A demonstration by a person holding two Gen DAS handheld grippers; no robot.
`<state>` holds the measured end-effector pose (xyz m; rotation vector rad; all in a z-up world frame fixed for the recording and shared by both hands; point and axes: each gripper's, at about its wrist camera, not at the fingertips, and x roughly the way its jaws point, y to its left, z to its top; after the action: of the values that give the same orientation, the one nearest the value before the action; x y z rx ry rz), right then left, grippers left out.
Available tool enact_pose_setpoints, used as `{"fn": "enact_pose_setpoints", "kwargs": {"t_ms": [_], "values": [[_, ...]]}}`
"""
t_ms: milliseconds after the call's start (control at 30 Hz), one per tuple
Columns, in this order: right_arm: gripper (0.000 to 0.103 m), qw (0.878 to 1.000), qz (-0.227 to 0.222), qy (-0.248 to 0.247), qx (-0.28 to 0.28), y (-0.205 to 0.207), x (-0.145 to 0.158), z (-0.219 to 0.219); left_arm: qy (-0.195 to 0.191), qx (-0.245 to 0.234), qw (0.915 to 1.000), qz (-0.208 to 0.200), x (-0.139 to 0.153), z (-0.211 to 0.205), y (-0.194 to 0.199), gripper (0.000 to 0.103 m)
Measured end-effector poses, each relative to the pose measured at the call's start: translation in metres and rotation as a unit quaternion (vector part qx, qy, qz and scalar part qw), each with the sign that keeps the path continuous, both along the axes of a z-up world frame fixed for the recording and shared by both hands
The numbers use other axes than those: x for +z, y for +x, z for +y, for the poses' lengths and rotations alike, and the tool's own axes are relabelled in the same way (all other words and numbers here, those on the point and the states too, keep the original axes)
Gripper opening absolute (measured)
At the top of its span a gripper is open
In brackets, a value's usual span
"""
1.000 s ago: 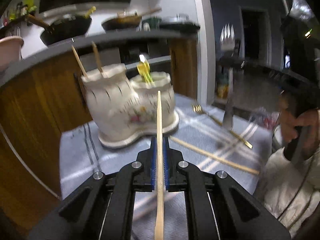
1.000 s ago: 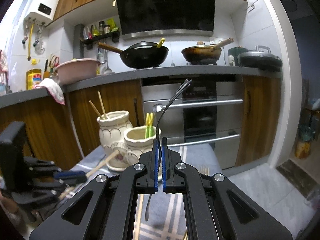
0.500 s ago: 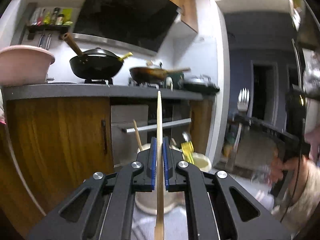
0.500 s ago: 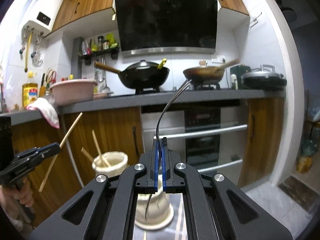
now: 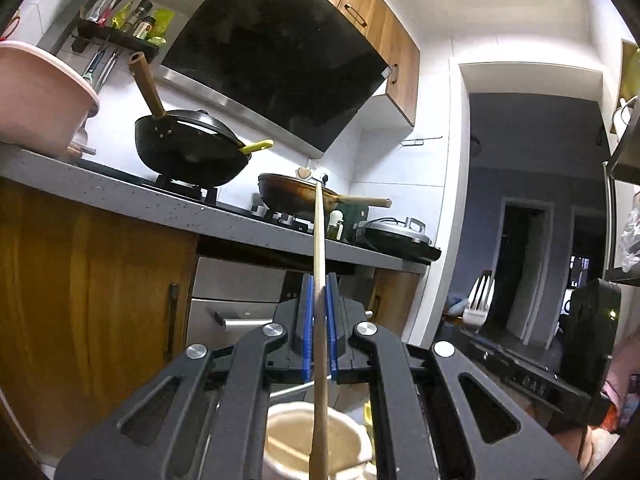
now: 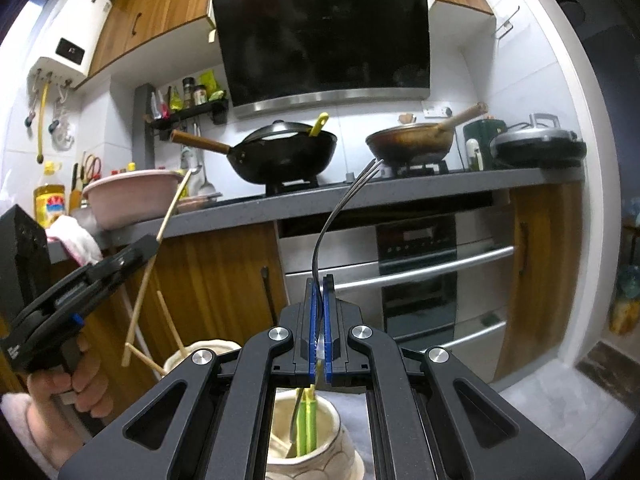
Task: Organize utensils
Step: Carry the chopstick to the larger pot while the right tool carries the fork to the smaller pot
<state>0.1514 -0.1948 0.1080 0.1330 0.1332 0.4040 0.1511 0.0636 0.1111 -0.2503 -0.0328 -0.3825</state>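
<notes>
The left tongs [image 5: 319,320] are black with blue rubber pads [image 5: 306,320], and they are squeezed tight on a long, thin wooden chopstick [image 5: 319,240] that is smooth and pale. It stands almost straight up, and its bottom end hangs over the mouth of a round cream pot [image 5: 296,440] made of shiny clay. Another wooden stick [image 5: 286,449] lies inside that pot. The right tongs [image 6: 319,320] look the same, and they are pinched shut on a thin metal fork [image 6: 340,208] with a curved neck and prongs pointing up. Under the fork is a second cream pot [image 6: 320,452] with bumpy sides, and green sticks [image 6: 308,424] poke out of it. The taller pot [image 6: 200,350] just beside it holds two wooden chopsticks [image 6: 170,322]. A hand [image 6: 76,380] in a white fluffy sleeve [image 6: 24,432] holds the left tongs' handle. The pots sit on a surface with a grey cloth [image 6: 362,420]. Behind is a kitchen with brown wood cupboards [image 6: 208,276], a grey speckled counter [image 6: 400,192], a round black wok [image 6: 288,152], a brown pan [image 6: 412,144], a pink bowl [image 6: 128,196], a shiny steel oven [image 6: 416,272] and a big black hood [image 6: 324,40].
</notes>
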Motion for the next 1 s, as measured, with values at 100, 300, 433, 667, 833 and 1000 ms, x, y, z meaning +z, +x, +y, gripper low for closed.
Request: {"fn": "enact_pose_setpoints", "kwargs": {"t_ms": [100, 300, 433, 667, 833, 1000], "values": [[0.004, 1.0, 0.006, 0.0, 0.002, 0.005, -0.006, 0.001, 0.0, -0.002, 1.0, 0.001, -0.003, -0.005, 0.011, 0.006], [0.004, 1.0, 0.013, -0.005, 0.006, 0.011, -0.016, 0.002, -0.002, -0.014, 0.9999, 0.003, -0.011, -0.008, 0.026, 0.006], [0.004, 1.0, 0.019, -0.004, 0.011, 0.014, -0.019, 0.004, -0.006, -0.024, 0.9997, 0.008, -0.018, -0.006, 0.03, 0.006], [0.004, 1.0, 0.02, -0.008, 0.011, 0.015, -0.022, 0.008, -0.002, -0.039, 0.9992, 0.005, -0.022, -0.003, 0.029, 0.006], [0.004, 1.0, 0.023, -0.01, 0.012, 0.015, -0.024, 0.009, -0.003, -0.04, 0.9992, 0.007, -0.022, 0.0, 0.025, 0.006], [0.004, 0.999, 0.031, -0.022, 0.029, 0.017, -0.03, 0.011, 0.012, -0.036, 0.9993, 0.004, -0.024, 0.003, 0.012, 0.006]]}}
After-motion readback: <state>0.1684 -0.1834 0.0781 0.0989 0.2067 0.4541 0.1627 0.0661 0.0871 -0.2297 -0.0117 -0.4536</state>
